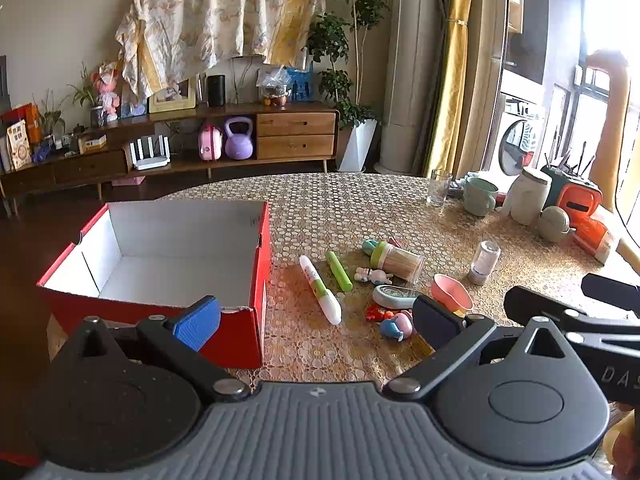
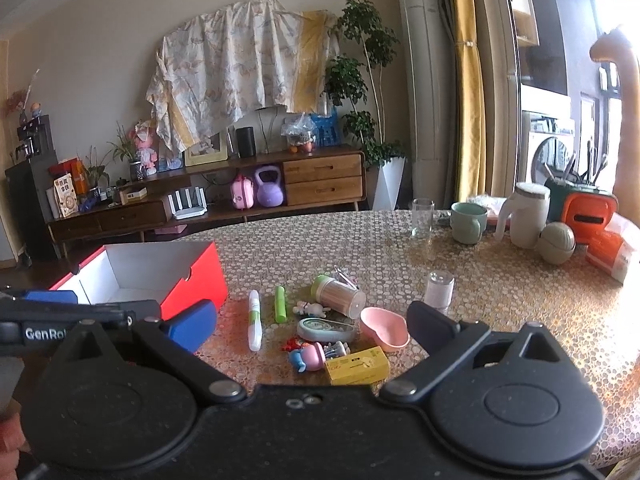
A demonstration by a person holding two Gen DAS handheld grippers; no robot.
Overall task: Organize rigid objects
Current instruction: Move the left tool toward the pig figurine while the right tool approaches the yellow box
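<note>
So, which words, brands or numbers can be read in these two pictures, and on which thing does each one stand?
"GenRo", cut off by a finger: on the left gripper's black body, seen in the right wrist view.
"DAS", cut off at the picture edge: on the right gripper's black body, seen in the left wrist view.
Yellow box: dark print, too small to read.
Snack packet on the sideboard: large characters, too blurred to read.

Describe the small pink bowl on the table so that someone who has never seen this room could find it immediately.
Start at the open red cardboard box with a white inside on the patterned table, then look right to the cluster of small items beside it. At the right edge of that cluster sits the small pink heart-shaped plastic bowl, beside the yellow rectangular carton. It is the only open, hollow, pink dish there.
</note>
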